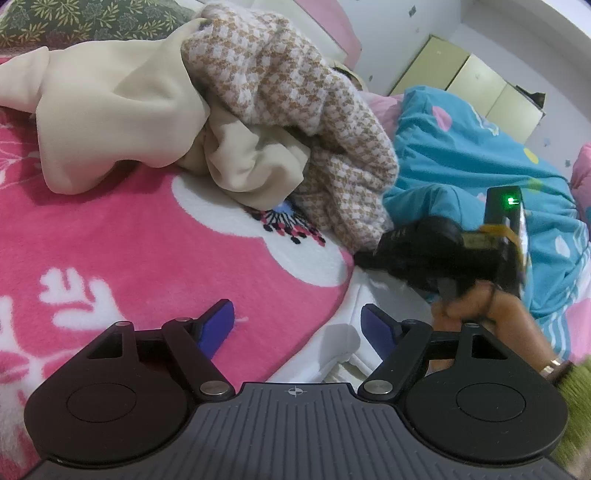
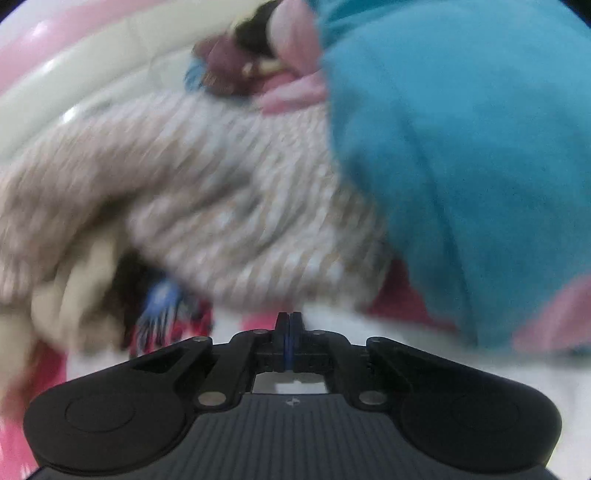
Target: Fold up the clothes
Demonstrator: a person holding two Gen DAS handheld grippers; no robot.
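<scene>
Nearest in the left wrist view, the left gripper [image 1: 297,325] hangs over the pink-and-white fleece blanket [image 1: 129,251] with its two blue-padded jaws spread wide and nothing between them. Just beyond its right finger, a hand [image 1: 484,306] holds the right gripper [image 1: 364,258], whose tip lies low by the foot of the clothes pile; in the right wrist view its jaws [image 2: 290,325] are pressed together with no cloth caught in them. Two garments make up the pile in the middle of the blanket. The brown-and-white houndstooth knit [image 1: 303,99] is bunched, its long axis running from the far side of the bed down toward the right gripper. The cream garment [image 1: 122,110] lies tangled under and left of it, one long part stretching toward the blanket's left edge. To the right, touching the knit, a teal quilt [image 1: 480,155] with coloured spots is heaped up and crowds that side. Farther off a green floral pillow [image 1: 74,18] sits at the far left corner, and a pale yellow cabinet [image 1: 476,81] stands against the wall. The right wrist view is blurred.
</scene>
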